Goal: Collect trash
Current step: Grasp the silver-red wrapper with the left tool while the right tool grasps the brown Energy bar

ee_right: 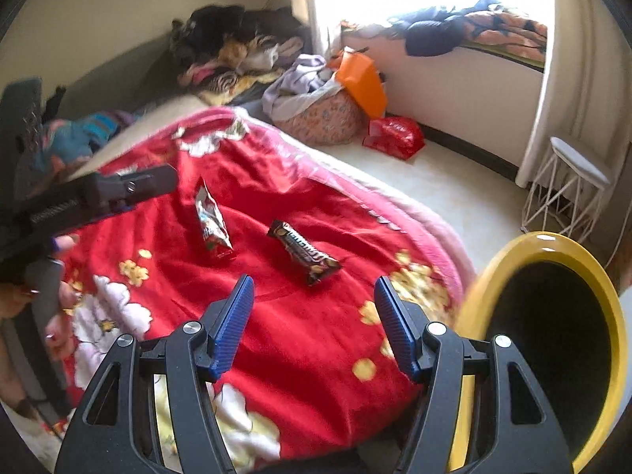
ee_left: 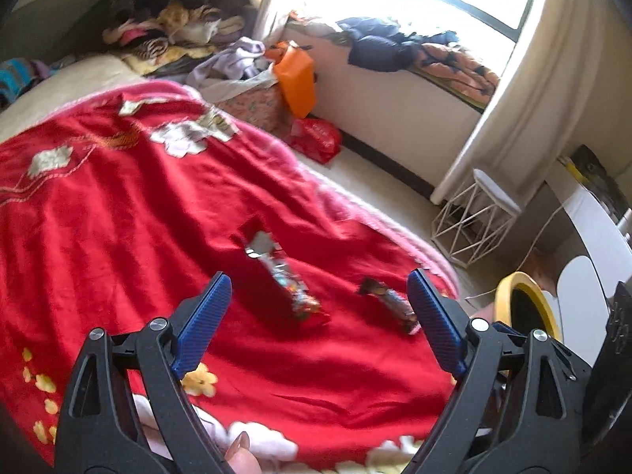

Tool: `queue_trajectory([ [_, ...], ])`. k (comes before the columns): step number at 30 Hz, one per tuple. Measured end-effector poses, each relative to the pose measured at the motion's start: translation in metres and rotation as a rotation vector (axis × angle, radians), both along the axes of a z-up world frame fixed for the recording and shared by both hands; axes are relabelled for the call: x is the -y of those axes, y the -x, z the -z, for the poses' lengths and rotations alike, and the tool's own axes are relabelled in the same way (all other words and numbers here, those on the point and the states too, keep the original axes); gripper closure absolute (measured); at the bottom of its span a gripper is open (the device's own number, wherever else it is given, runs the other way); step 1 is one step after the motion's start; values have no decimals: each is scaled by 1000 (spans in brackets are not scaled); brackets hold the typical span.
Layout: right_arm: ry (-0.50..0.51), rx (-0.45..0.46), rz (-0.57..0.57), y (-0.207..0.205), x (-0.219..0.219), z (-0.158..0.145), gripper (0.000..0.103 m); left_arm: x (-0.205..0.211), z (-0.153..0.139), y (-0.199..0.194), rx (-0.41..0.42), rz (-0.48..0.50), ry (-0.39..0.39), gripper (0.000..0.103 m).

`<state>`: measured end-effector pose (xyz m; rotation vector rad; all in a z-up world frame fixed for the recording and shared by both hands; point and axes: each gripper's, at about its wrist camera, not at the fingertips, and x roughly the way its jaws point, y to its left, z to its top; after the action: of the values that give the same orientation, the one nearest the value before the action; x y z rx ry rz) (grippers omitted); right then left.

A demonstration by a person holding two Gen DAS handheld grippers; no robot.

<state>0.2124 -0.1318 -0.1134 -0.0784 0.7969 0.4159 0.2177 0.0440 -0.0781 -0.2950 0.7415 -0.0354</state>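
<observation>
On the red blanket [ee_right: 300, 355] covering the bed, toward its foot end, lie two pieces of trash: a long colourful snack wrapper [ee_right: 212, 224] and, just beside it nearer the bed's right edge, a dark candy bar wrapper [ee_right: 304, 254], the two apart and both lying flat. The left gripper [ee_left: 320, 280] hangs above them with its blue fingers [ee_left: 203, 322] spread wide, grasping nothing; the colourful wrapper [ee_left: 282, 274] shows between them and the dark one [ee_left: 389, 304] close by the right finger. The right gripper [ee_right: 314, 286] is likewise released, empty, poised short of the dark wrapper. Off the bed's right corner stands a yellow-rimmed bin [ee_right: 553, 339], its dark mouth facing us. A white wire stool [ee_right: 568, 189] sits on the floor by the curtain.
</observation>
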Motion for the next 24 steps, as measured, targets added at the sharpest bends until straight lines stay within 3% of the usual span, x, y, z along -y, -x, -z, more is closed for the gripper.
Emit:
queue_trajectory([
  [8, 52, -75, 6, -39, -16, 32, 42, -20, 29, -19, -78, -26, 51, 22],
  [12, 65, -111, -11, -54, -24, 45, 43, -26, 42, -30, -118, -37, 93, 30],
  [13, 66, -118, -14, -55, -26, 48, 46, -27, 45, -32, -126, -42, 99, 33],
  [14, 72, -131, -15, -58, -28, 51, 58, -28, 48, -35, -135, -47, 112, 35],
  [15, 72, -137, -14, -59, -28, 53, 69, -28, 50, -37, -141, -49, 119, 40],
  [17, 56, -138, -9, -58, -28, 54, 74, -28, 55, -40, -154, -50, 126, 46],
  [19, 28, -143, -4, -55, -25, 53, 75, -26, 61, -43, -170, -52, 138, 64],
  [24, -16, -138, 10, -39, -16, 48, 75, -20, 69, -44, -192, -38, 162, 92],
])
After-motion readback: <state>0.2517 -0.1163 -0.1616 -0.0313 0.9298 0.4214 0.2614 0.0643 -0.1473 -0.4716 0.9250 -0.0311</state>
